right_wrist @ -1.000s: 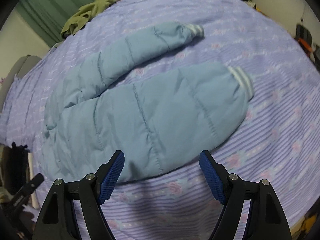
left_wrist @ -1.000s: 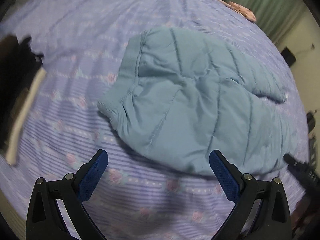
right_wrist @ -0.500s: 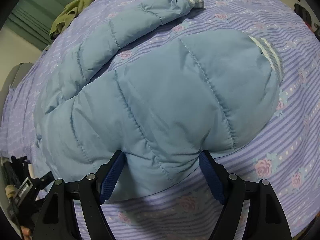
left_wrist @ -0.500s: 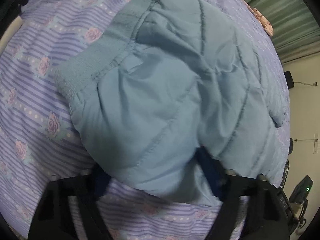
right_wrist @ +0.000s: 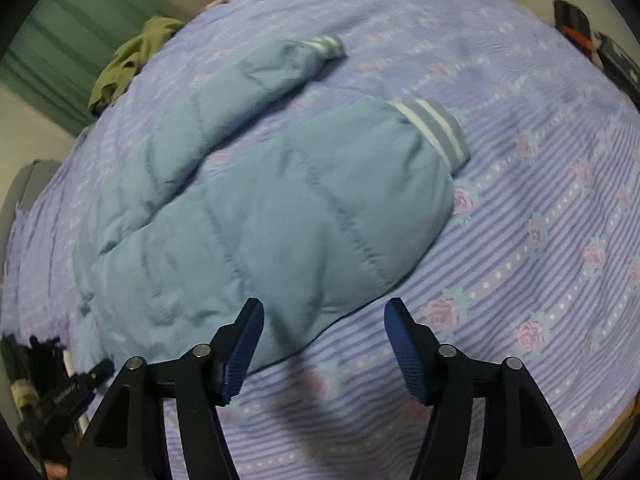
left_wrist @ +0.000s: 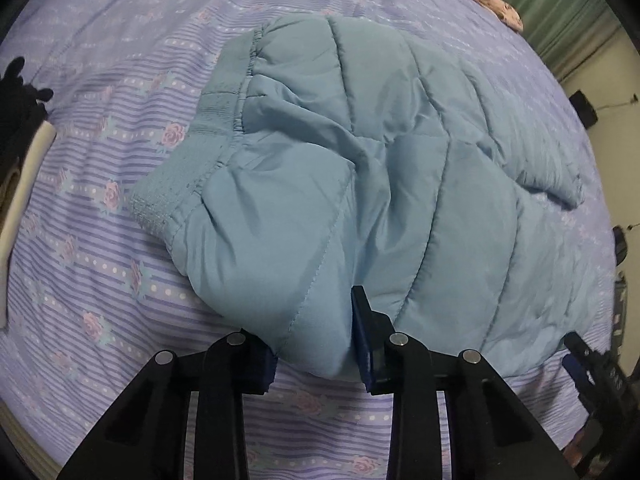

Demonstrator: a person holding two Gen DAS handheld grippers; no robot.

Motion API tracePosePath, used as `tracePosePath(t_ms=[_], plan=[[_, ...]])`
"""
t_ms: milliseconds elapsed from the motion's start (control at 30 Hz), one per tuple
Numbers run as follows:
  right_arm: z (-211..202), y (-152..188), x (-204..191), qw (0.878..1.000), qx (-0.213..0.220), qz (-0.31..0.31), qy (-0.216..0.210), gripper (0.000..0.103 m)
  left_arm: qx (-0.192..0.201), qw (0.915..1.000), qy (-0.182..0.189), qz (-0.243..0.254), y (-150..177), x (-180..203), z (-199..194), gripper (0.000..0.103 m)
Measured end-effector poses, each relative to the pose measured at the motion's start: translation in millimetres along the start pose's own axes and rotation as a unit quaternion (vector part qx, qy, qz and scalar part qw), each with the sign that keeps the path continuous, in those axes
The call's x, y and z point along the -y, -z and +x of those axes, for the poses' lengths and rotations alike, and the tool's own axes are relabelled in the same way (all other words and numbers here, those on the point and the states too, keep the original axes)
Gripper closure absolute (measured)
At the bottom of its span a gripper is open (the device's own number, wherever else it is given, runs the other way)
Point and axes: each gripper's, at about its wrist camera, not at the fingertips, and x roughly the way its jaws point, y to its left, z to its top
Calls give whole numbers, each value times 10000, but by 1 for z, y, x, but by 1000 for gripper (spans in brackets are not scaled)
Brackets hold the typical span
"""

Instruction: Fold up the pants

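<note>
Light blue quilted pants (left_wrist: pixel 360 168) lie spread on a purple striped bedspread (left_wrist: pixel 100 240), waistband (left_wrist: pixel 192 160) to the left in the left wrist view. My left gripper (left_wrist: pixel 316 352) is shut on the near edge of the pants by the hip. In the right wrist view the pants (right_wrist: pixel 260 216) show both legs, with striped cuffs (right_wrist: pixel 432 124) at the far right. My right gripper (right_wrist: pixel 324 340) is open and empty, just above the bed at the near leg's edge, its left finger (right_wrist: pixel 244 344) over the fabric.
An olive garment (right_wrist: pixel 128 64) lies at the bed's far edge. A pink floral cloth (left_wrist: pixel 496 4) lies near green curtains. Dark gear and a white bar (left_wrist: pixel 24 176) sit at the left bedside. The bedspread (right_wrist: pixel 540 240) extends to the right of the pants.
My left gripper closed on the pants' near edge and the view pulled back. My right gripper drew back from the leg, its fingers somewhat closer together.
</note>
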Motion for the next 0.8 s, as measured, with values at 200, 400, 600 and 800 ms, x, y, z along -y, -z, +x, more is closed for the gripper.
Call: tracePosePath(t_ms=[200,400,600,800], plan=[[35,-19,6,9994,-170,302,-67,37,-86,9999,-126,78,-6,8,10,71],[24,-28,-11,9997,-222,-93,-41,86,-49,10000,-62,49,-12,8,4,79],[-39,-18,-32,9986,171,-492,51,92,125,9998,156,55,-6,-8,-38,84],[-95,-19,-48,9974,530,-490,53,92,334,9992,192,61,1,-14,-79,85]])
